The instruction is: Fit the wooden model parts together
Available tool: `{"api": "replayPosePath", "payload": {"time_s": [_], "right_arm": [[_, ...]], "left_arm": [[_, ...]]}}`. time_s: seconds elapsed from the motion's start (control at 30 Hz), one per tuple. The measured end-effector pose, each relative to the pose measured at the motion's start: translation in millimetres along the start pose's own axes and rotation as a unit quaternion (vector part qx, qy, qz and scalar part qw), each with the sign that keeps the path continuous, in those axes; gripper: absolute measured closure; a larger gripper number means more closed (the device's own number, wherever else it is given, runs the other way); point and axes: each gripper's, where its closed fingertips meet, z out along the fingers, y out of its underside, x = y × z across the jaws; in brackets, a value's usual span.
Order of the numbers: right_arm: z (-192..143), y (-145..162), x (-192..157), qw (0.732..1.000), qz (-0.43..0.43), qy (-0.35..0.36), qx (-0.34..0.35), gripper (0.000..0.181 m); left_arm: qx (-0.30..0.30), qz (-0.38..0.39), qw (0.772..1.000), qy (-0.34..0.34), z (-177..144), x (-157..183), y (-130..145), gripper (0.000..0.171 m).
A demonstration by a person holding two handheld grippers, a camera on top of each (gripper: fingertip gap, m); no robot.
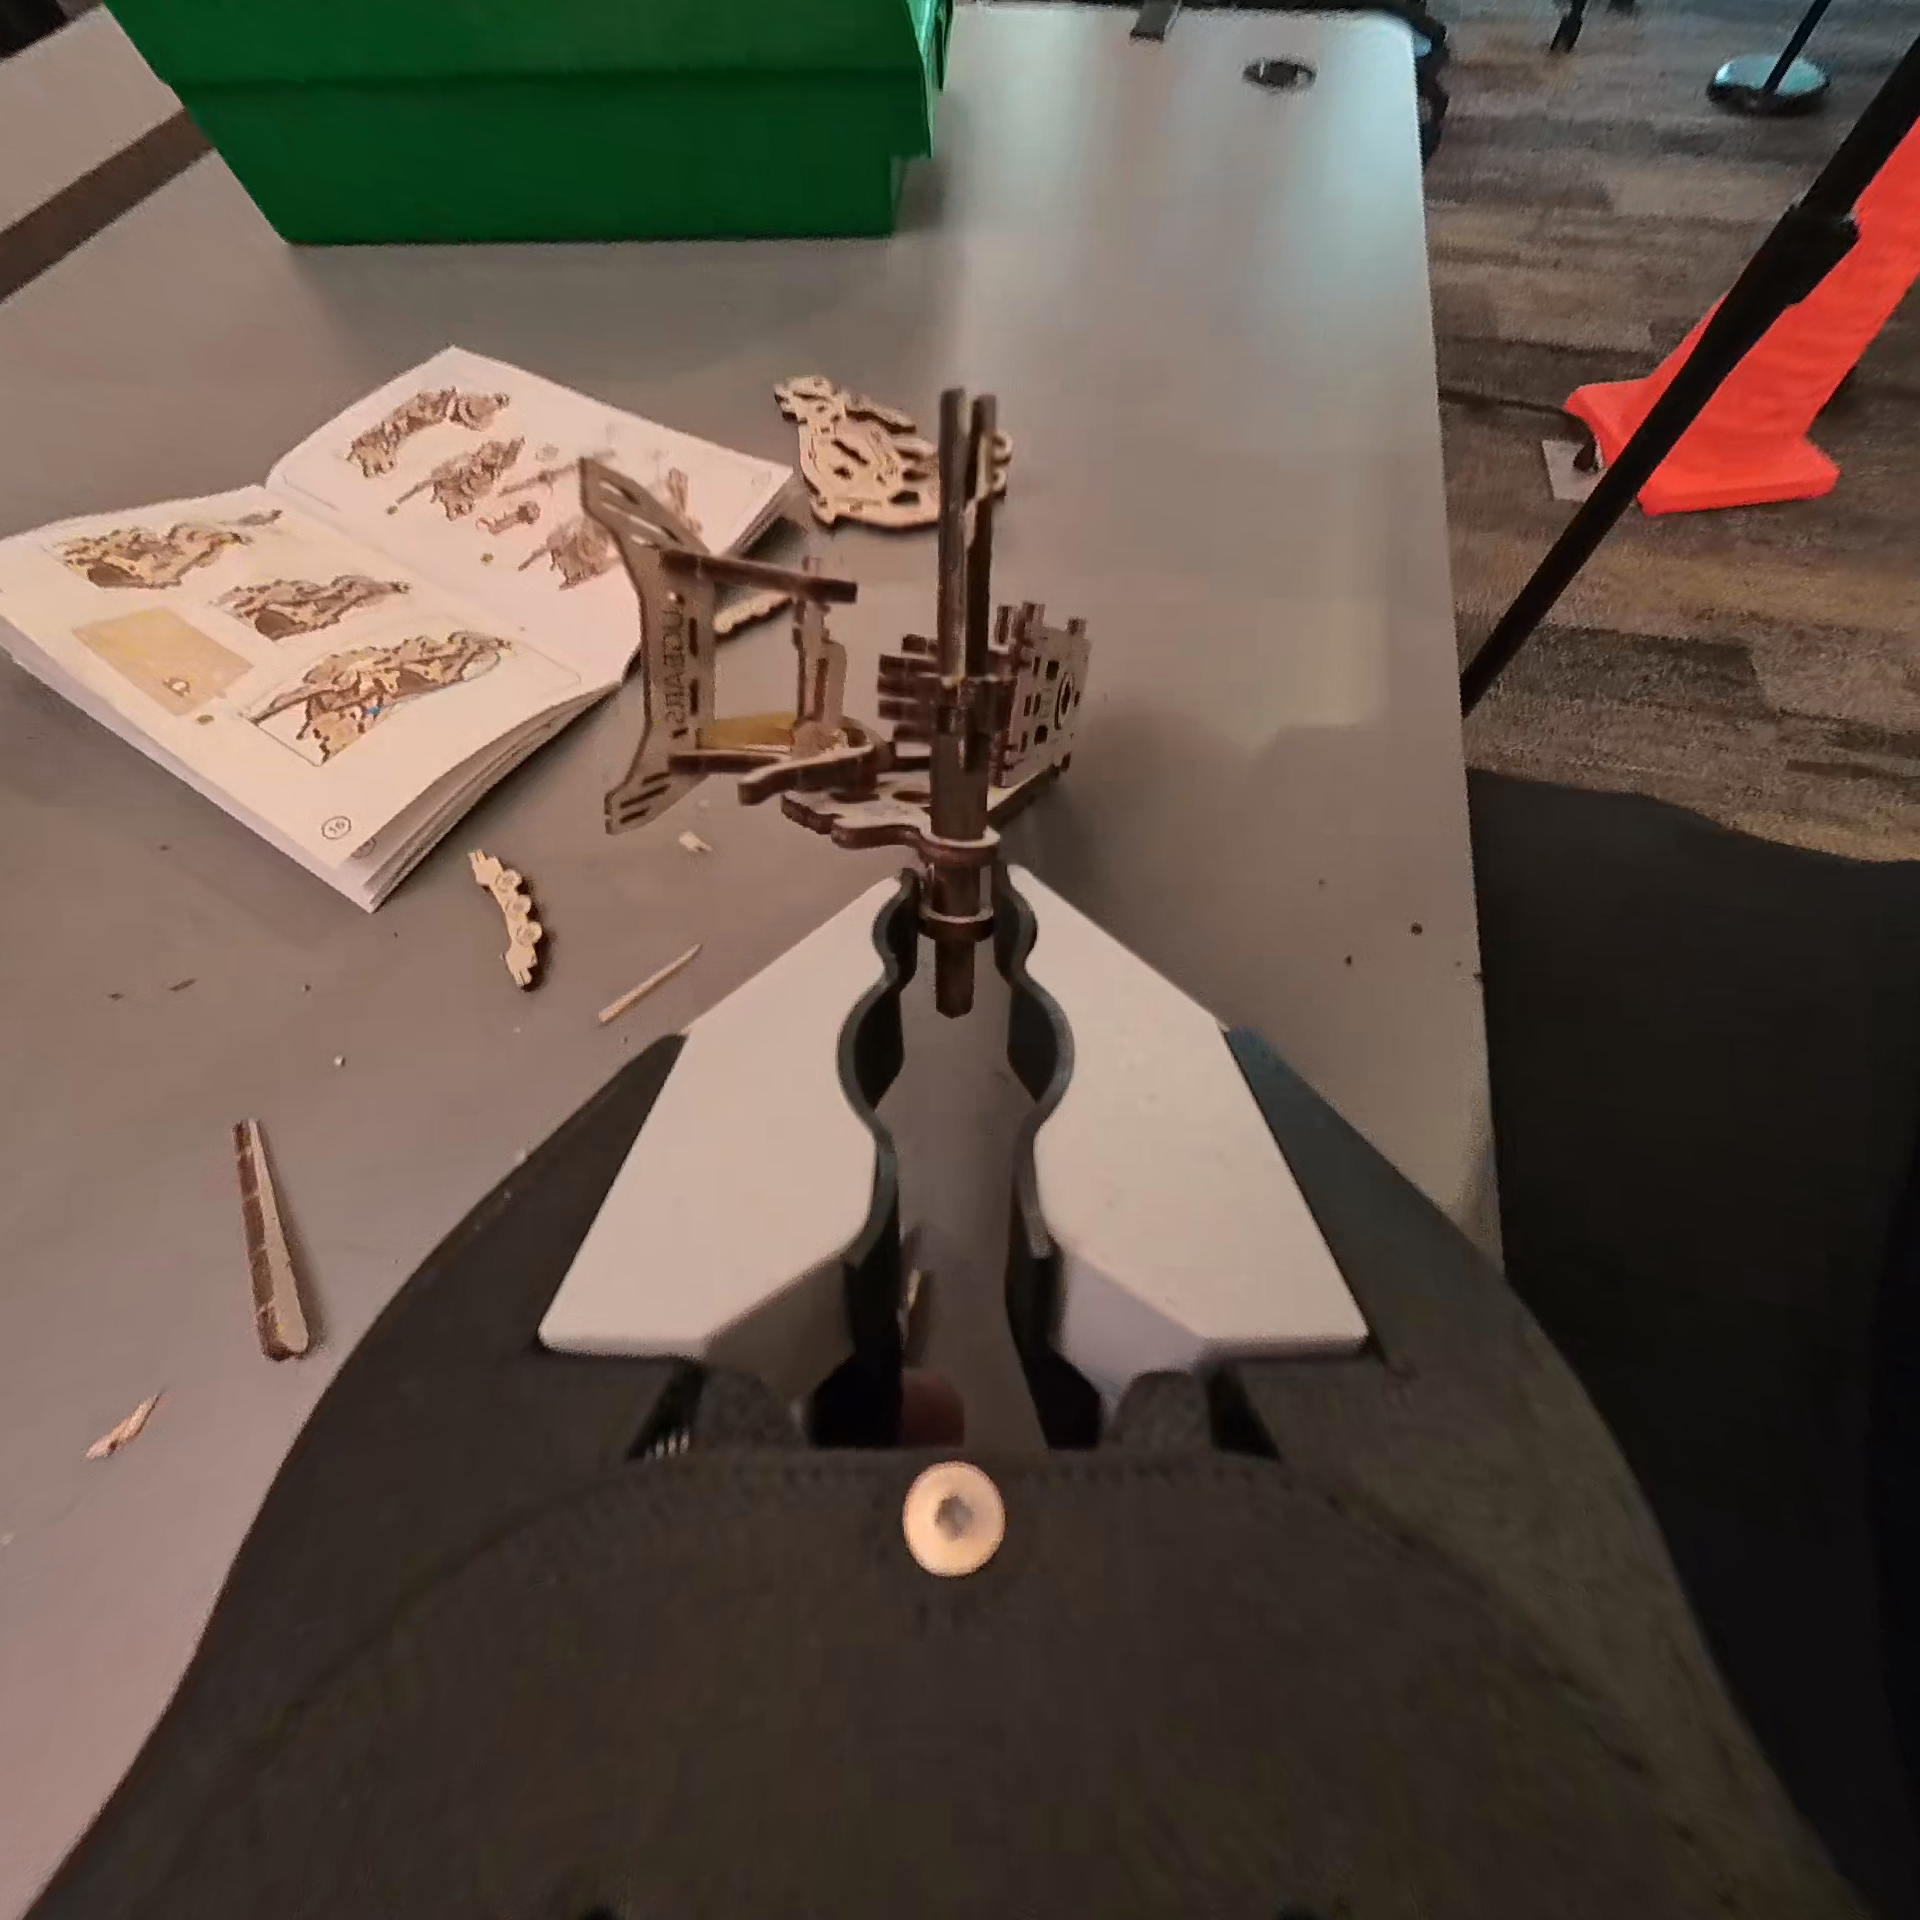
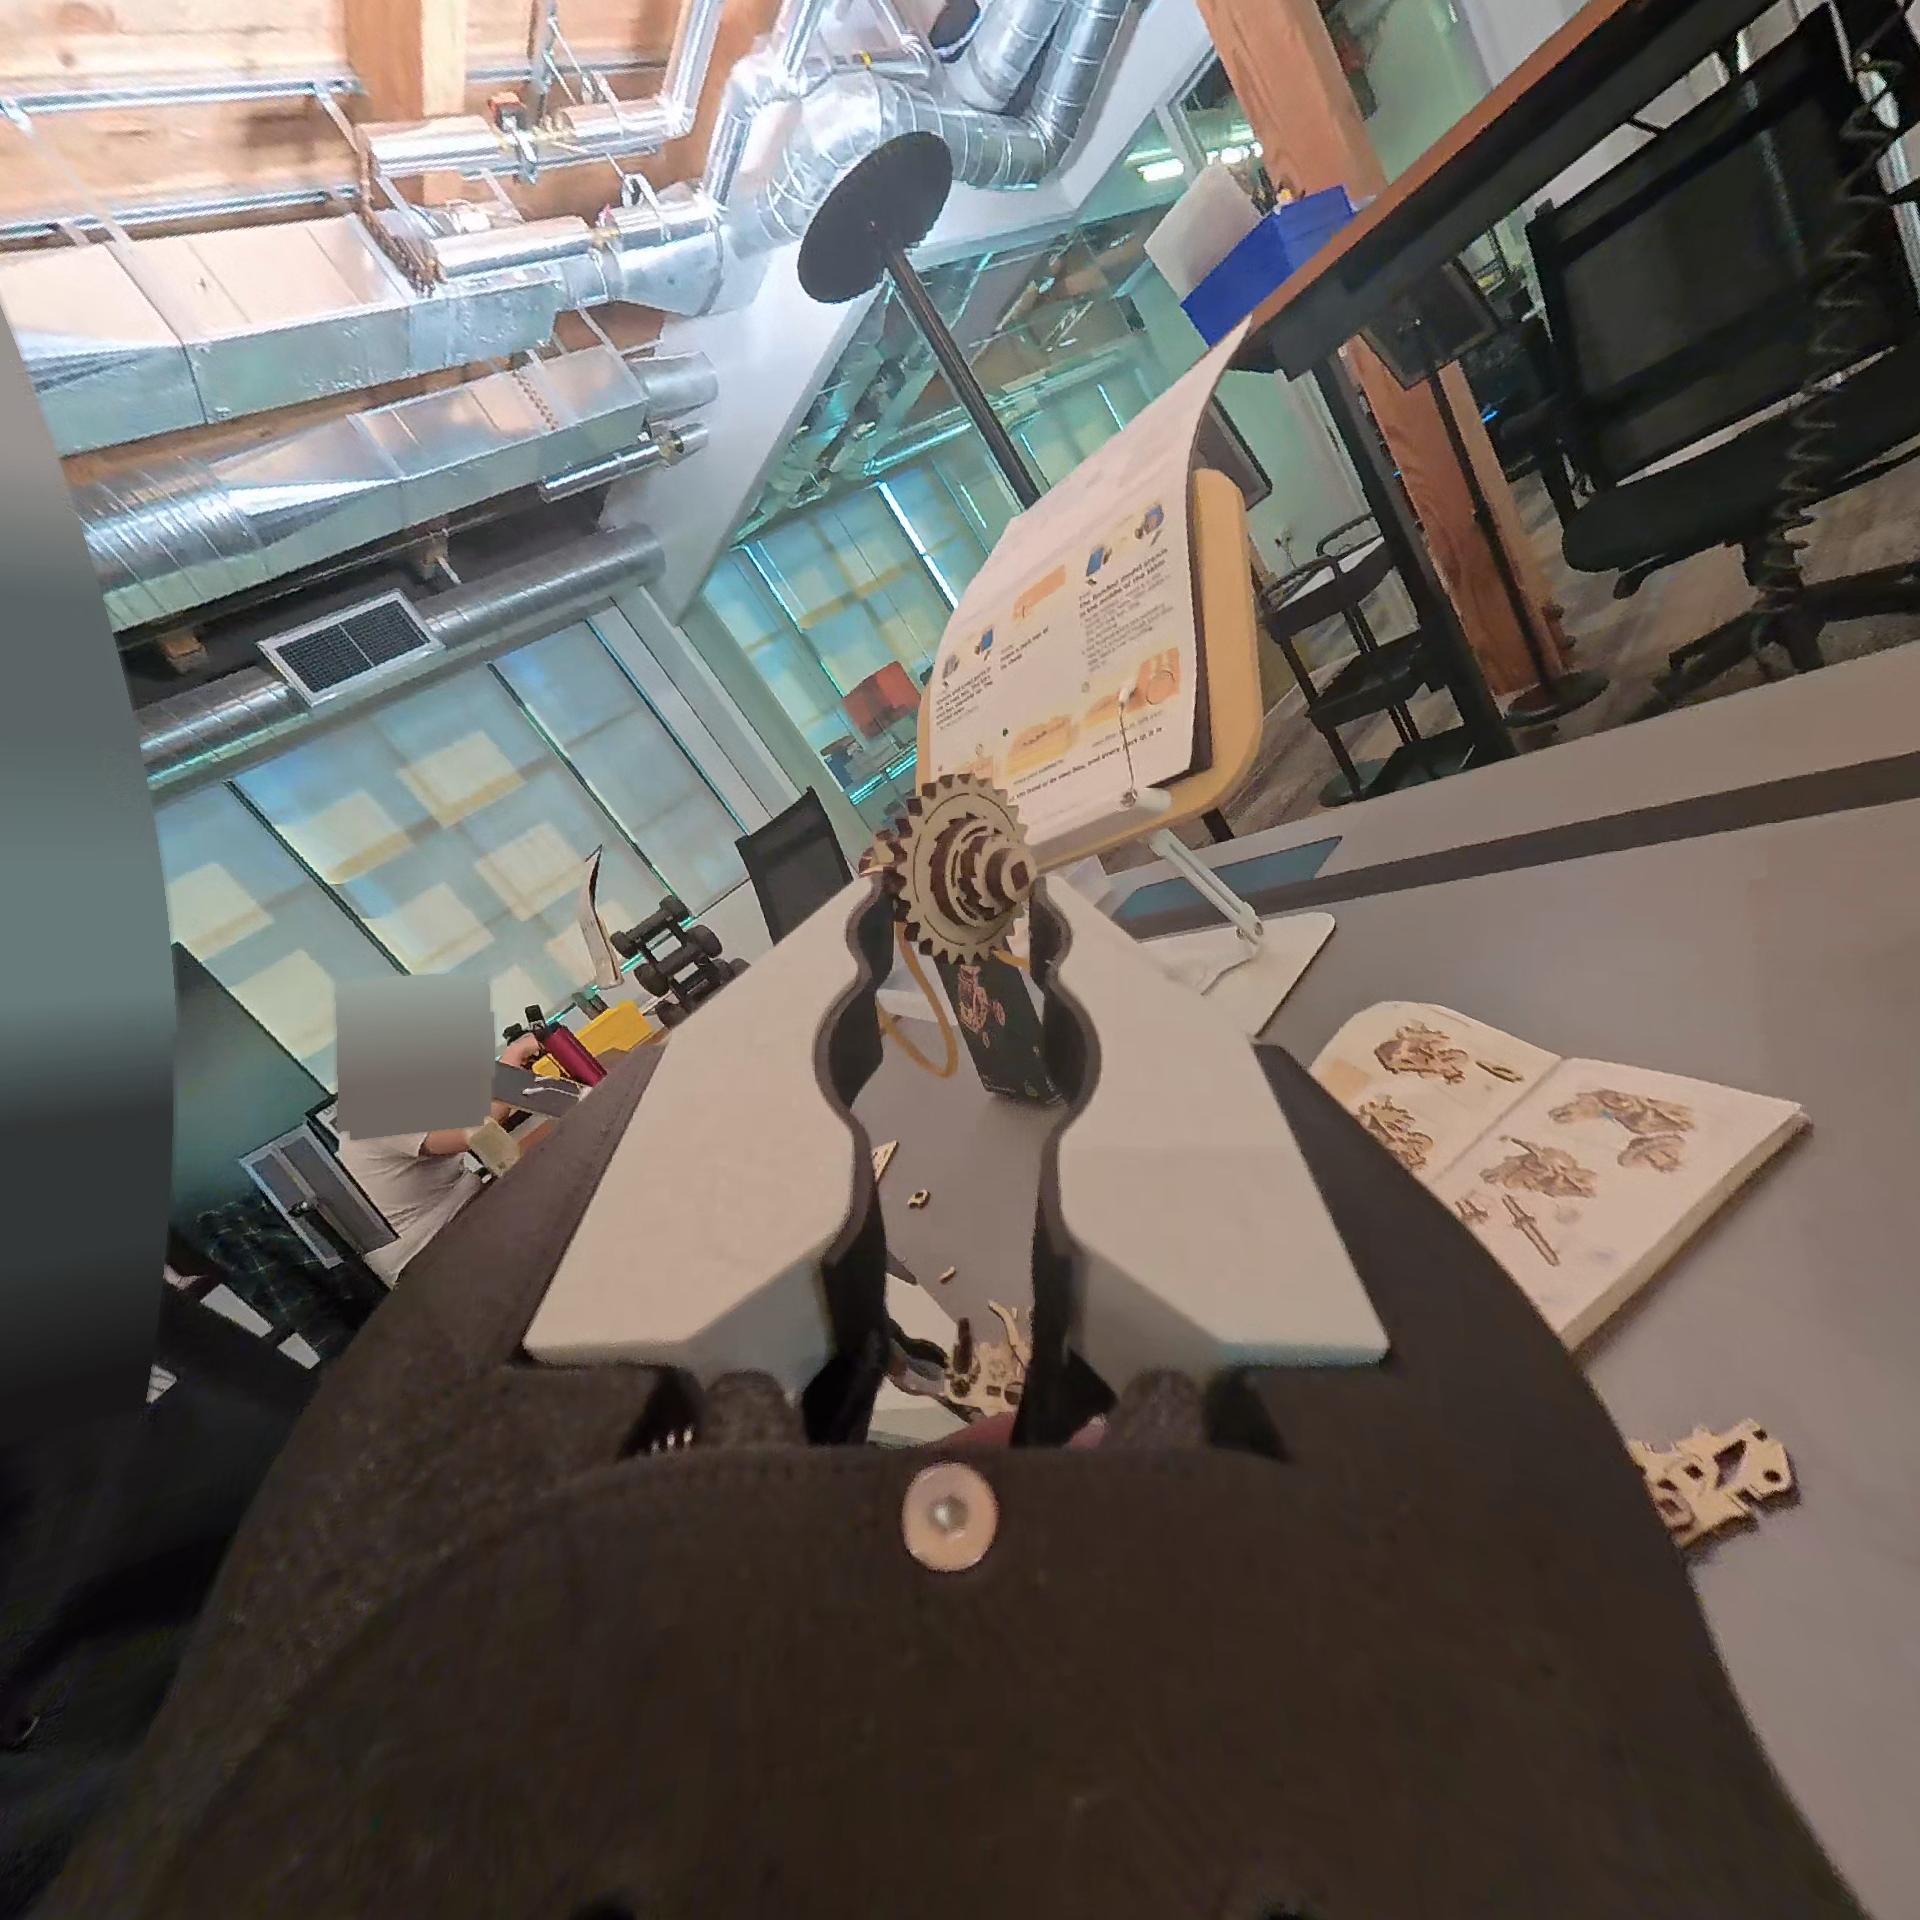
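Here both grippers hold parts clear of the desk [image 1: 1195, 436], in a mating step. The left gripper [image 1: 951, 904] has its fingers closed on the lower end of a dark axle [image 1: 956, 665] that stands upright through the half-built frame [image 1: 831, 675]; the frame hangs just above the desk, near the open booklet [image 1: 312, 644]. The right gripper [image 2: 956, 894], tilted up toward the ceiling, has its fingers closed on a stepped gear cluster [image 2: 961, 878] at the tips. Loose pieces [image 1: 509, 914] lie on the desk. Judged next: bring the gear to the frame, align its bore with an axle end or its seat, and press gently, as the thin wood may snap.
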Motion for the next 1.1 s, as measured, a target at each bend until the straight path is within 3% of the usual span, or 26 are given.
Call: {"api": "replayPosePath", "payload": {"time_s": [0.47,0.6,0.9,1.1], "right_arm": [[3,41,38,0.999,0.018,0.011,-0.04,0.159],[6,51,44,0.998,0.019,0.012,-0.052,0.158],[8,63,54,0.998,0.022,0.016,-0.065,0.158],[8,68,54,0.997,0.017,0.01,-0.071,0.158]], "left_arm": [[-0.1,0.011,0.995,-0.01,-6,-5,37,0.157],[-0.104,0.017,0.994,-0.014,-9,-5,40,0.156],[-0.105,0.011,0.994,-0.001,-22,2,46,0.134],[-0.067,-0.022,0.998,0.003,-47,5,35,0.124]]}}
